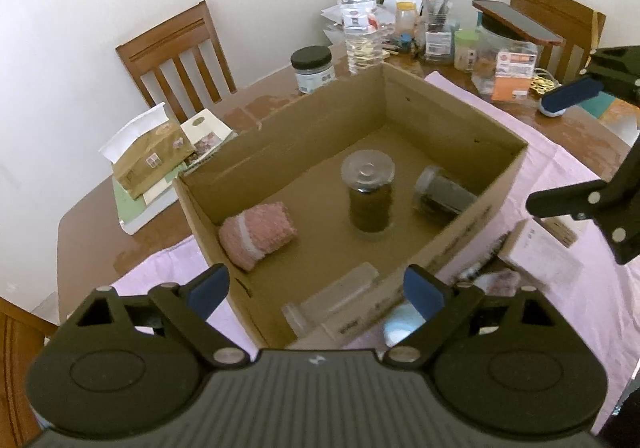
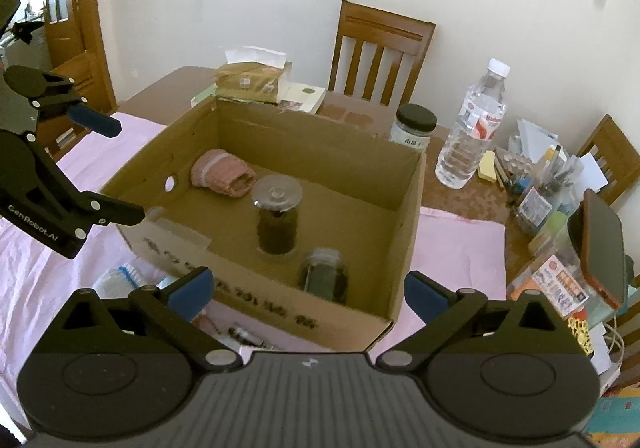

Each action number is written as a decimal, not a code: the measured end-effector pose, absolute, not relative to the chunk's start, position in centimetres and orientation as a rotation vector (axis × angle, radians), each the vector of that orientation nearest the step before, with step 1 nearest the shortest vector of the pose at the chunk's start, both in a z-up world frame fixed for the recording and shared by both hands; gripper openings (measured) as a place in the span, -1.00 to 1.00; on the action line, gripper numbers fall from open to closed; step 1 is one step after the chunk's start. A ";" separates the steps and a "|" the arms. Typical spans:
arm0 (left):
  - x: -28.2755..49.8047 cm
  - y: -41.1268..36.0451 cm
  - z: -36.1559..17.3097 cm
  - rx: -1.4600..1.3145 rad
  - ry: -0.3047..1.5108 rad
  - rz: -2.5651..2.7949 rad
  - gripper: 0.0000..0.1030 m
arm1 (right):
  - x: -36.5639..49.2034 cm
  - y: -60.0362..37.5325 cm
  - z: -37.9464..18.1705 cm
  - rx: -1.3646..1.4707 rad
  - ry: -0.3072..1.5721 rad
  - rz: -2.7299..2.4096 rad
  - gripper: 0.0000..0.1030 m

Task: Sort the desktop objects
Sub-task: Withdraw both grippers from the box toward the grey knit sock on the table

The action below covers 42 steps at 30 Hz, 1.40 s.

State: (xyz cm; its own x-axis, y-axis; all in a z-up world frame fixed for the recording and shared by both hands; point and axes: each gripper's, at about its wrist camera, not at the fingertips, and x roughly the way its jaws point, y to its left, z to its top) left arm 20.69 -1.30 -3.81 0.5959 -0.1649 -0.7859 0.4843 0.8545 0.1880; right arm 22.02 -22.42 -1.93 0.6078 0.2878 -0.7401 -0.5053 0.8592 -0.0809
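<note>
The left claw point(image 1: 317, 292) stood with its blue pads wide apart and nothing between them, poised over the near rim of the open cardboard box point(image 1: 460, 120) on the worktop point(image 1: 92, 224). From that claw, the upright lidded jar point(image 1: 370, 196) of brown contents stood at about 12 o'clock on the box floor, the rolled pink cloth point(image 1: 258, 234) lay at 11 o'clock against the left wall, and a dark jar lying on its side point(image 1: 442, 198) rested at 1 o'clock by the right wall. A clear plastic container point(image 1: 332, 300) lay just ahead of the claw inside the near wall. The right claw point(image 2: 306, 294) was likewise spread wide and empty, hovering at the box's near corner; from it the tipped dark jar lay just ahead at 12 o'clock, the upright jar beyond it, and the pink cloth at 11 o'clock. A water bottle point(image 2: 472, 132) stood outside the box at 1 o'clock.
</note>
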 end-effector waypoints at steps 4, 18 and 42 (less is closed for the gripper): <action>19.2 -1.3 -4.1 0.394 0.860 -0.392 0.83 | 20.8 -22.6 -2.3 -0.294 0.804 0.474 1.00; 13.8 -1.7 -5.6 0.378 0.885 -0.450 0.83 | 17.2 -23.7 -4.1 -0.251 0.855 0.494 1.00; 8.6 -2.9 -10.2 0.266 0.976 -0.510 0.83 | 12.8 -25.0 -6.7 -0.159 0.899 0.502 1.00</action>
